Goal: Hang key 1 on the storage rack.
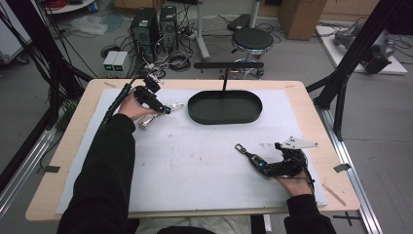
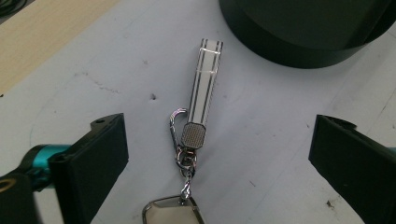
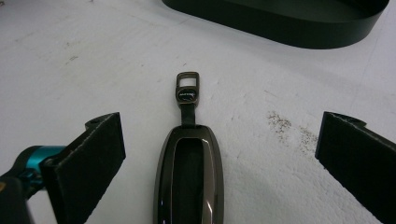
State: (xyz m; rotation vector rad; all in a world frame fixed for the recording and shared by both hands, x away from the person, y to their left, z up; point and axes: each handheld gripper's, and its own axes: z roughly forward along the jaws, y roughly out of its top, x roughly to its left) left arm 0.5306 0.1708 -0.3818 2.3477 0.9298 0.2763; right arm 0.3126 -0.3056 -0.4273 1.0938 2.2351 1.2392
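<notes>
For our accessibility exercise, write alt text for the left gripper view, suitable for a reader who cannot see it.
A silver key fob with a chain, carabiner clip and striped white strap lies on a white mat, between the open black jaws of the left gripper. A black oval tray sits beyond it.

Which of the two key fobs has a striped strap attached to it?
The silver key fob between the left gripper's open jaws: a chain links it to the striped strap. The dark key fob carries a plain metal loop.

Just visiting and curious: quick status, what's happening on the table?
Both tools open, left tool over silver keychain, right tool over dark key fob. Both lie flat, ungripped. Black tray beyond; nothing in the way.
</notes>
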